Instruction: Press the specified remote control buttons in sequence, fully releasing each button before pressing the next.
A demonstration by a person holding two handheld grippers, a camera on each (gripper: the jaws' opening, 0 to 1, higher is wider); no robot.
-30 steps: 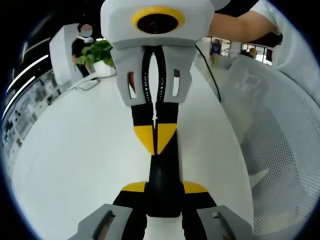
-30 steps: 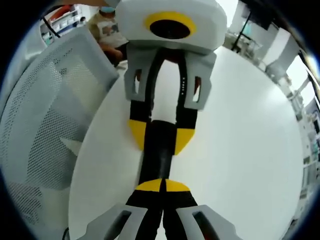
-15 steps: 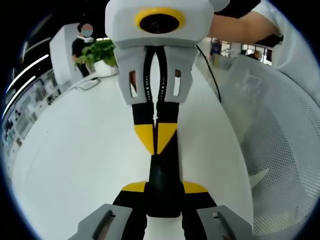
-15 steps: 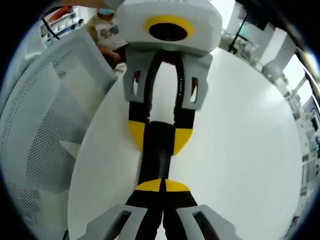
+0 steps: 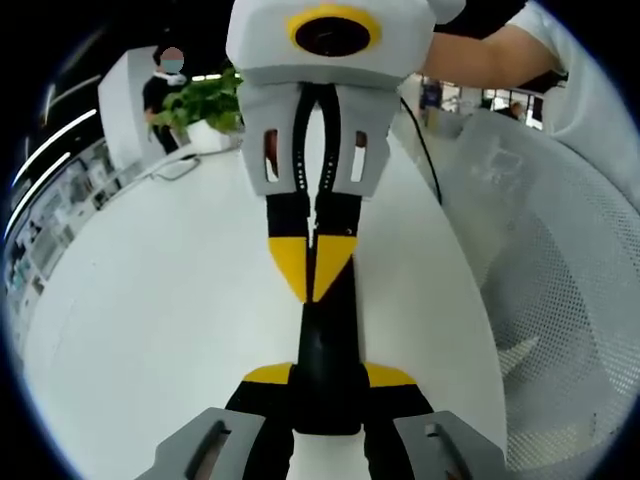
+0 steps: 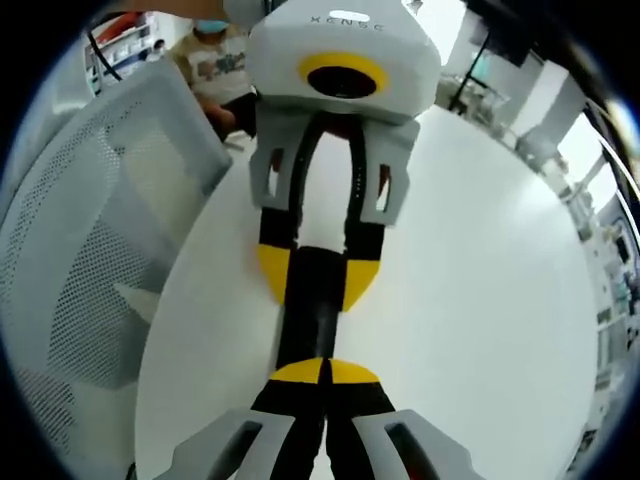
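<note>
Two hand-held grippers | left (image 5: 323, 378) clamps remote (image 5: 325, 330) | right (image 6: 323, 372) closed, tips on it

Looks like an open-plan office or some kind of showroom. There's a big white round table (image 5: 150, 300) with a white mesh office chair (image 5: 560, 300) pulled up right beside it, and a leafy potted plant (image 5: 205, 105) at the far edge. A person (image 5: 165, 95) stands by a white pillar in the back, and another person (image 6: 215, 70) sits behind the chair (image 6: 90, 250). More desks and glass partitions (image 6: 540, 90) run off behind the table (image 6: 480, 300).
</note>
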